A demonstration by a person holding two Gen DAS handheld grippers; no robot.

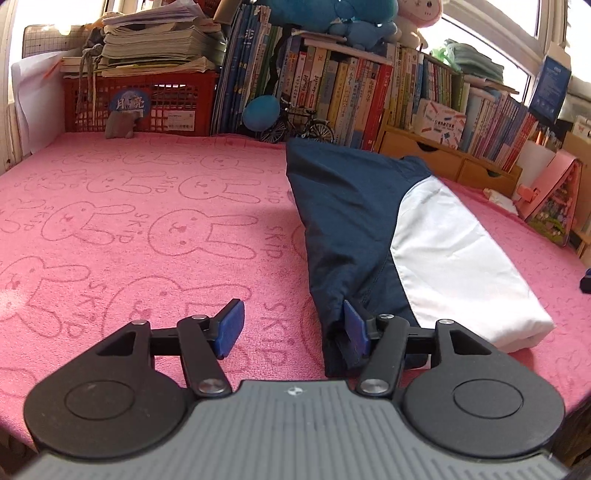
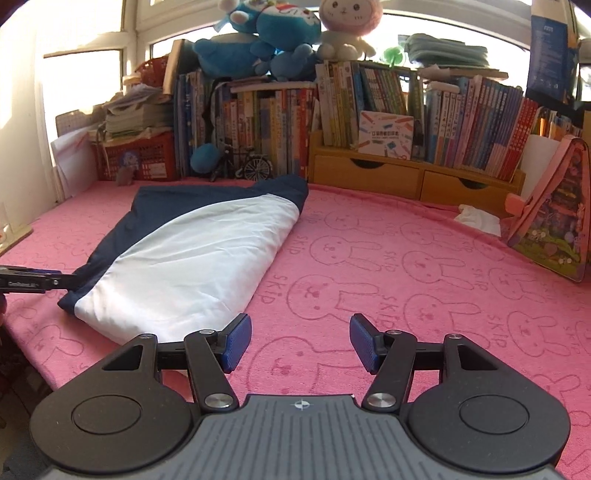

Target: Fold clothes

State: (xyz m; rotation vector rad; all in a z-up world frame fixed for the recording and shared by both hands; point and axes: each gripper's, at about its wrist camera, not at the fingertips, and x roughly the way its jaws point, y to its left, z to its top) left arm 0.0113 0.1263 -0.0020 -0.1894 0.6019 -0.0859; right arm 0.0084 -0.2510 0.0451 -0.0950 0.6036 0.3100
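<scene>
Both my jaw sets gape, gripping nothing; left gripper (image 1: 293, 328) touches navy hem of garment (image 2: 192, 251), folded long on pink bunny towel (image 2: 406, 266); right gripper (image 2: 301, 341) sits beside its white end, prob. ready for next fold.

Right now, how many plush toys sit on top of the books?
3 seem visible: two blue ones, the left against the right, and a pink-and-white bunny beside them. The blue ones overlap, so another may be hidden.

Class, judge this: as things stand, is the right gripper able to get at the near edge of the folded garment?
Probably yes. The right gripper is open, the garment lies just to its left, and only bare pink towel lies between.
</scene>
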